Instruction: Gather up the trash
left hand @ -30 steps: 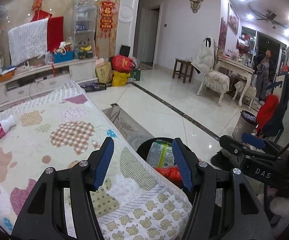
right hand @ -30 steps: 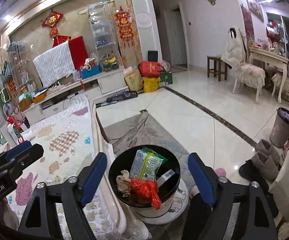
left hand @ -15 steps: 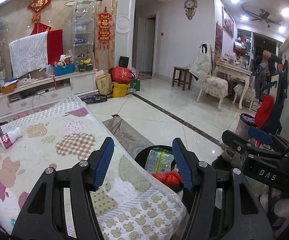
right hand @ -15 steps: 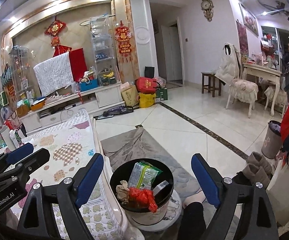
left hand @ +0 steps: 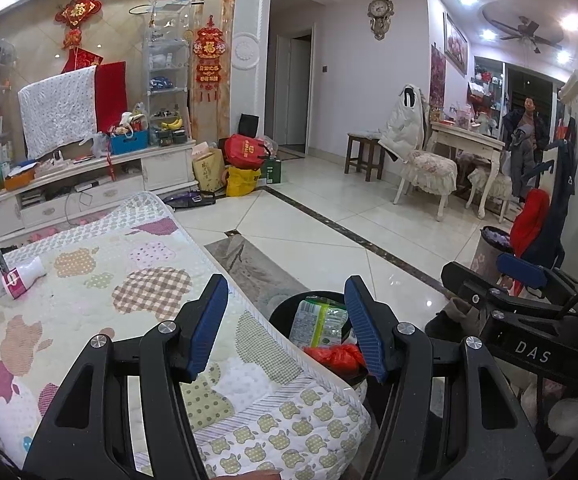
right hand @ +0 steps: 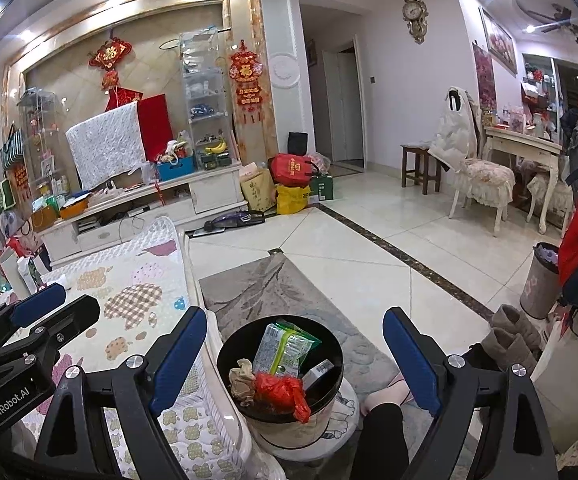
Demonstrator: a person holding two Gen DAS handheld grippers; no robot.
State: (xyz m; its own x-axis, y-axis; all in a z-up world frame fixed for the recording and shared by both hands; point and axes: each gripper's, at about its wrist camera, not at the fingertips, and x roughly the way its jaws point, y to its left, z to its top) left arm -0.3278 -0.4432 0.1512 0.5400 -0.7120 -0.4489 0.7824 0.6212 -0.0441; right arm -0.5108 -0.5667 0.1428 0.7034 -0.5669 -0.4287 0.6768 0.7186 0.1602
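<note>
A round black-rimmed trash bin [right hand: 280, 396] stands on the floor just beside a quilt-covered bed [left hand: 89, 280], holding a green snack wrapper [right hand: 285, 348], a crumpled red plastic bag [right hand: 281, 390], a wad of brown paper [right hand: 242, 378] and a small box [right hand: 317, 371]. Above it, the right claw [right hand: 293, 356] hangs released and empty; the left claw [left hand: 285, 326], over the bed's edge, is also released, gripping nothing.

The quilt [left hand: 101, 292] is white with pastel checked and dotted apples, the bin [right hand: 279, 410] is black inside, holding a red bag [right hand: 283, 390] and green wrapper [right hand: 285, 346].
</note>
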